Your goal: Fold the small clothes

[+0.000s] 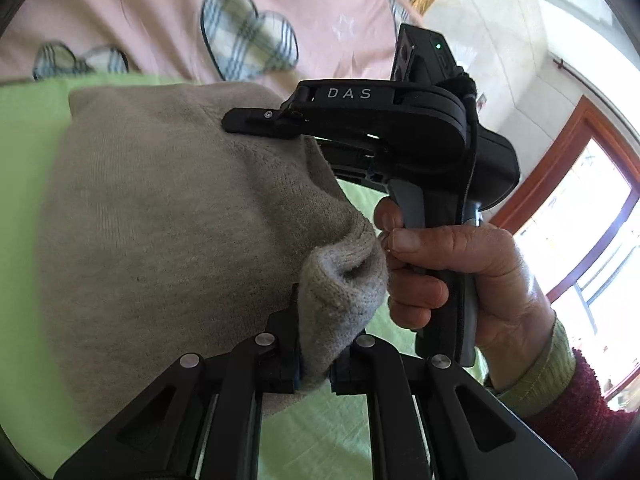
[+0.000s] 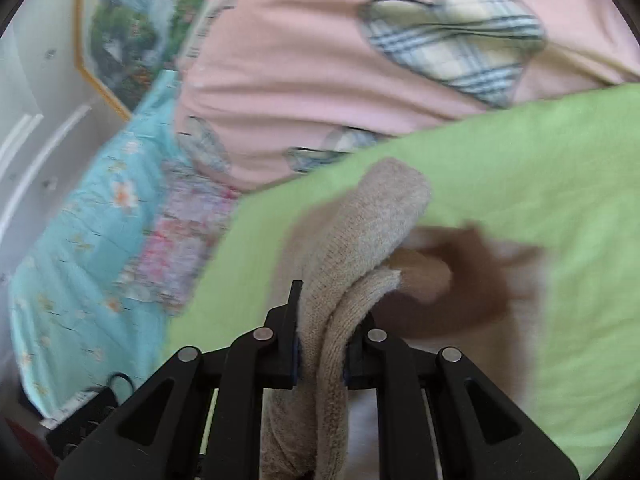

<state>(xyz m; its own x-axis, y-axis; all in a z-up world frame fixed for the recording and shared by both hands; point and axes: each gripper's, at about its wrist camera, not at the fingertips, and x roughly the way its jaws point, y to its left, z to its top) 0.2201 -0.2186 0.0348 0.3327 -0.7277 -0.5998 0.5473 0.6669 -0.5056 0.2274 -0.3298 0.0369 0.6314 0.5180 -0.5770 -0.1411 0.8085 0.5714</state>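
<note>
A small beige knitted garment (image 1: 160, 216) hangs lifted over a green cloth (image 1: 24, 168). My left gripper (image 1: 316, 344) is shut on a bunched edge of it. The right gripper (image 1: 256, 122), held in a hand, reaches onto the garment's far edge in the left wrist view. In the right wrist view my right gripper (image 2: 320, 344) is shut on a folded strip of the same beige garment (image 2: 360, 232), which drapes through the jaws. A brown and white patch (image 2: 472, 276) lies blurred on the green cloth (image 2: 520, 184) behind it.
A pink bedcover with plaid hearts (image 1: 248, 28) lies beyond the green cloth and shows too in the right wrist view (image 2: 320, 60). A turquoise floral quilt (image 2: 88, 240) lies at the left. A framed picture (image 2: 120, 36), a wall and a window (image 1: 592, 240) lie around.
</note>
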